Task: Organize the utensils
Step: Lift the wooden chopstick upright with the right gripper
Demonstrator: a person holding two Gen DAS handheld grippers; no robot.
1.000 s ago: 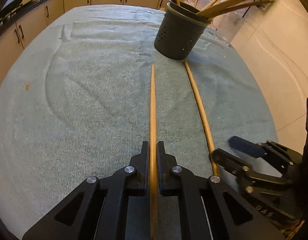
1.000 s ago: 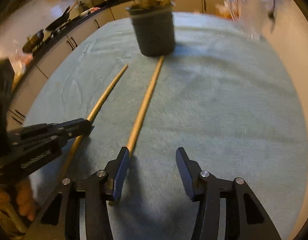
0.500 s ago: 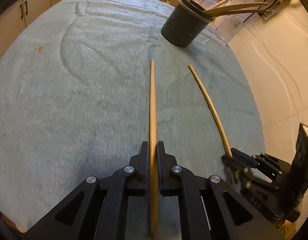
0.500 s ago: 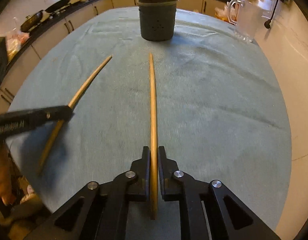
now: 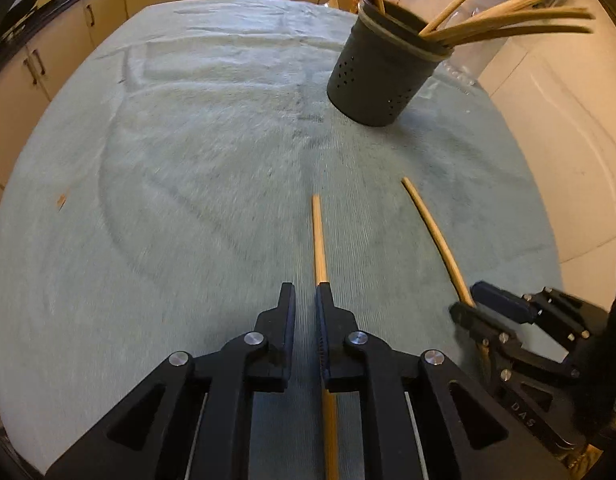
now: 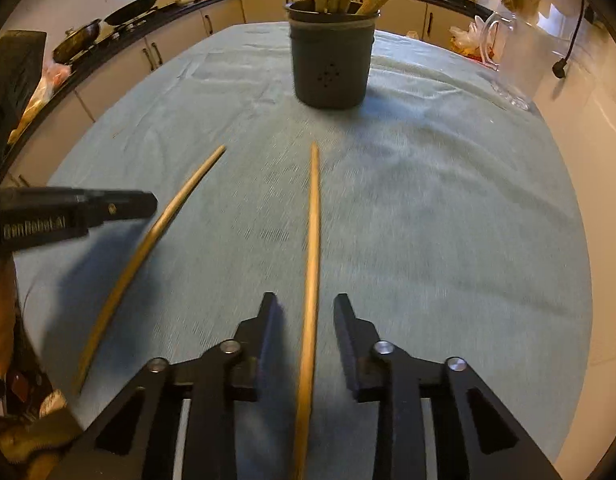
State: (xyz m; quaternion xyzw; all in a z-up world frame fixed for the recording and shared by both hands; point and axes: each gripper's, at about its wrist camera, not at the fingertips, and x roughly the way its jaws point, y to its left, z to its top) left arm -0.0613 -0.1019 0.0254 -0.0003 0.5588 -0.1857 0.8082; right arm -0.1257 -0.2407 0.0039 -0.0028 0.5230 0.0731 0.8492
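Observation:
Two long wooden sticks lie on the teal cloth. My left gripper (image 5: pixel 305 300) has its jaws a little apart; one stick (image 5: pixel 319 240) runs along its right finger, no longer pinched. My right gripper (image 6: pixel 304 312) is open, and the other stick (image 6: pixel 313 240) lies loose between its fingers; this stick also shows in the left wrist view (image 5: pixel 436 236). The left stick shows in the right wrist view (image 6: pixel 148 244), beside the left gripper. A dark perforated utensil holder (image 5: pixel 382 68) (image 6: pixel 330 60) with several wooden utensils stands farther back.
The teal cloth (image 5: pixel 168 160) covers the table. A clear pitcher (image 6: pixel 512 60) stands at the back right near the wall. Kitchen counters with pans (image 6: pixel 108 20) run behind and to the left.
Both grippers have opened and let go of their sticks, which now lie on the cloth. Both views have moved closer to the utensil holder.

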